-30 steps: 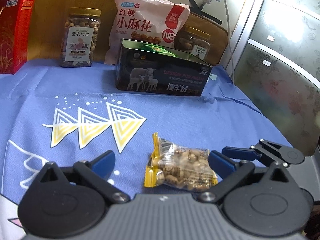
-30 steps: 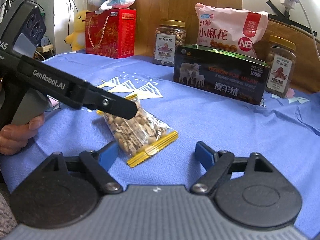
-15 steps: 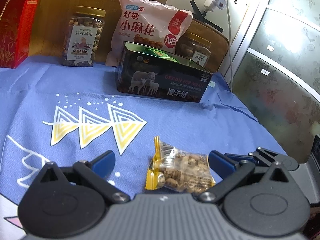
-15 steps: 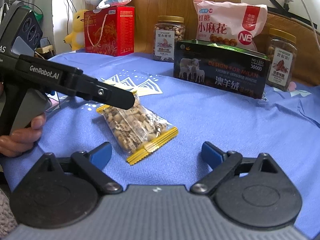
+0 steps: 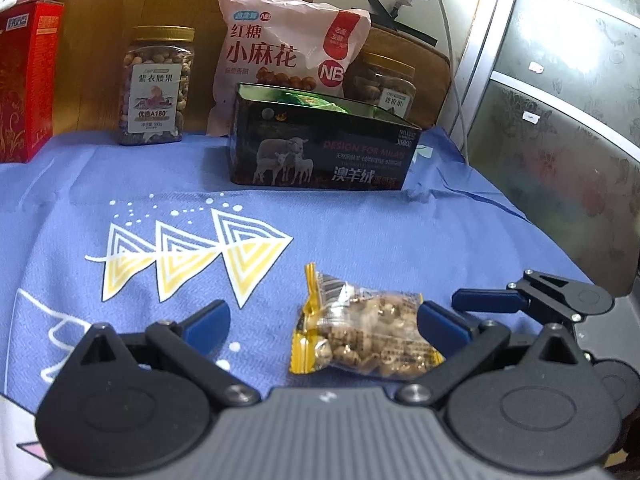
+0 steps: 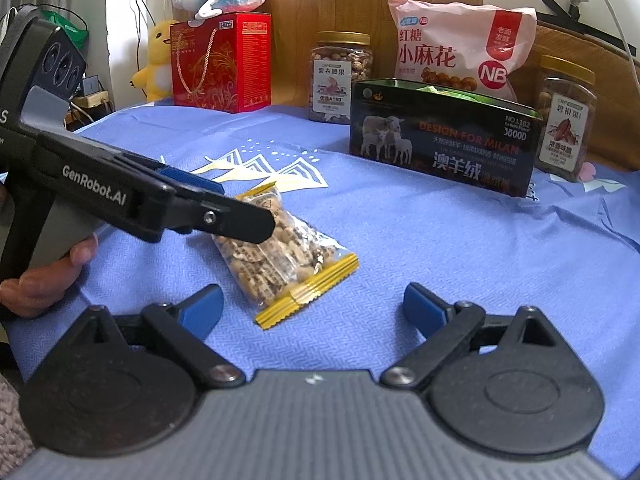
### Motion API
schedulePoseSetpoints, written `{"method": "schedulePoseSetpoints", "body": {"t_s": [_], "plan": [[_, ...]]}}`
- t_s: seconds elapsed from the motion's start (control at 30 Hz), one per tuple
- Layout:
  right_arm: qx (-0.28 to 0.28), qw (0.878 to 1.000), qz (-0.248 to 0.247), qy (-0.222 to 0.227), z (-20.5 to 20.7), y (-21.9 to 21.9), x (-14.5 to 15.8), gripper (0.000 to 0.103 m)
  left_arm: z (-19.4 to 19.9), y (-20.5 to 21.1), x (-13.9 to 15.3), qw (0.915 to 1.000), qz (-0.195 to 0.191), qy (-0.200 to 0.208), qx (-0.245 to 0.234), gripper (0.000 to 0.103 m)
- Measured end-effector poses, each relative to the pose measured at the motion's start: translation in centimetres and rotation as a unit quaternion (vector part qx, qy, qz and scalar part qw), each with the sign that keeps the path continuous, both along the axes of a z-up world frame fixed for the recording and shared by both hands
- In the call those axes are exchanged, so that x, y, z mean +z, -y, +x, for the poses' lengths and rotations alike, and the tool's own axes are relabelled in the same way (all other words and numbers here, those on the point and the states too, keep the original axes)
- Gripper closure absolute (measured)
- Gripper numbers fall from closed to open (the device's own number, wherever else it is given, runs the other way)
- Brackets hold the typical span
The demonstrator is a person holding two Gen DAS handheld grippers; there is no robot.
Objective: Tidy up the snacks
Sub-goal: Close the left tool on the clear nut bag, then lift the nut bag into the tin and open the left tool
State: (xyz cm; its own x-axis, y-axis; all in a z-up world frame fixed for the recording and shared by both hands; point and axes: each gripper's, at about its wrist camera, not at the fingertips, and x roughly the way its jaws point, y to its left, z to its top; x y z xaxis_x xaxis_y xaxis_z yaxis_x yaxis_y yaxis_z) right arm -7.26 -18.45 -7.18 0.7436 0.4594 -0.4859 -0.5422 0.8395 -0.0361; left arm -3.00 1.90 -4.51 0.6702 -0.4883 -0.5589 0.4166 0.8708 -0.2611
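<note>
A clear snack packet (image 5: 360,332) of nuts with yellow crimped ends lies flat on the blue cloth. My left gripper (image 5: 324,322) is open and straddles it, the packet sitting close to the right pad (image 5: 440,324). From the right wrist, the same packet (image 6: 280,248) lies just ahead of my right gripper (image 6: 314,308), which is open wide with nothing between its pads. The left gripper (image 6: 224,204) reaches in from the left over the packet's far half. A dark open tin box (image 5: 320,152) with sheep printed on it stands further back and holds green packets.
Behind the box (image 6: 440,144) stand a pink snack bag (image 6: 460,48), two nut jars (image 6: 340,76) (image 6: 564,120) and a red gift box (image 6: 222,64) with plush toys. A hand (image 6: 44,276) holds the left gripper. The cloth drops off at the table's right edge (image 5: 560,256).
The right gripper's pads have spread a little wider apart. The packet and both hands have stayed where they were.
</note>
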Motion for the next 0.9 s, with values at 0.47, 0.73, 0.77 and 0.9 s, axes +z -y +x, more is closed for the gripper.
{"method": "schedulePoseSetpoints", "body": {"t_s": [0.47, 0.73, 0.77, 0.9], "plan": [[0.007, 1.000, -0.003, 0.006, -0.4, -0.2, 0.0, 0.008, -1.9, -1.4, 1.5, 0.9997, 0.007, 0.025, 0.005, 0.014], [0.036, 0.999, 0.001, 0.015, -0.8, -0.9, 0.2, 0.047, -0.1, 0.7, 0.4, 0.9992, 0.001, -0.026, -0.032, 0.052], [0.039, 0.999, -0.002, 0.018, -0.9, -1.1, 0.2, 0.058, -0.2, 0.8, 0.5, 0.9992, 0.005, -0.026, -0.031, 0.054], [0.028, 0.999, -0.010, 0.035, -0.4, -1.4, 0.5, 0.071, -0.1, 0.2, 1.3, 0.9992, -0.012, -0.028, -0.028, 0.068]]}}
